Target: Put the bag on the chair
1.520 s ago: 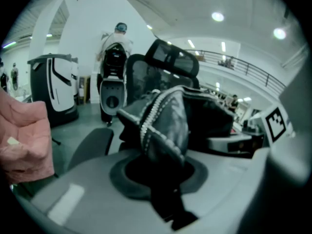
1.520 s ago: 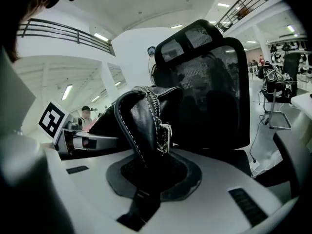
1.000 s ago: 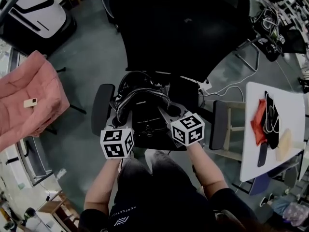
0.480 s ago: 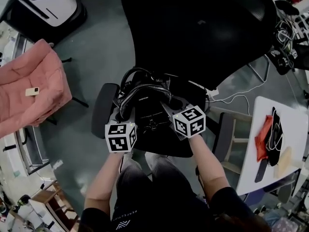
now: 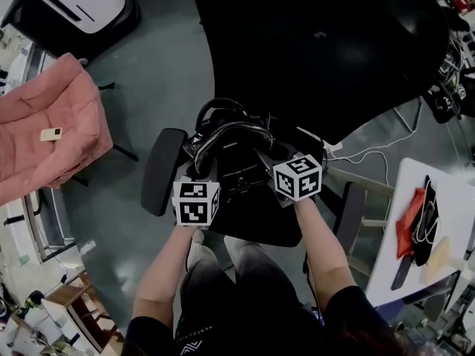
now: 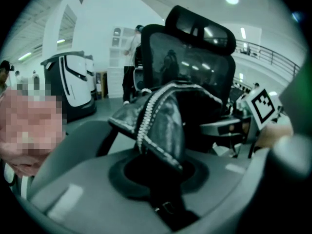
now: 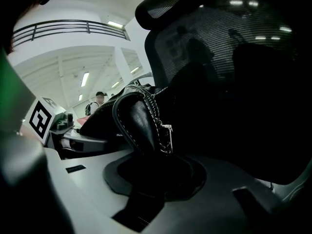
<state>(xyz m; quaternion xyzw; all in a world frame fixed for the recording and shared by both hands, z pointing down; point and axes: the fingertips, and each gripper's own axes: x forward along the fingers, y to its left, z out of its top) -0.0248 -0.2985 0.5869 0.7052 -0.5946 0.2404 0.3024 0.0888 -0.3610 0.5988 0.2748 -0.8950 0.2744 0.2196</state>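
Nearest, over a workroom's grey floor (image 5: pixel 148 87), the left gripper (image 5: pixel 206 175) and right gripper (image 5: pixel 272 160) each have jaws opening with a white-stitched strap between them, the glossy black leather bag (image 5: pixel 234 165) sitting crosswise, handles arched upward, on the black mesh-backed chair (image 5: pixel 312 58).

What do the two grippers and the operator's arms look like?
The left gripper and right gripper each carry a white cube with black square markers. In the gripper views, the bodies are smooth light-grey moulded plastic with a dark round recess. A blurred green part shows at one edge. No cables are visible. The person wears a black short-sleeved top with white print, and the forearms are uncovered.
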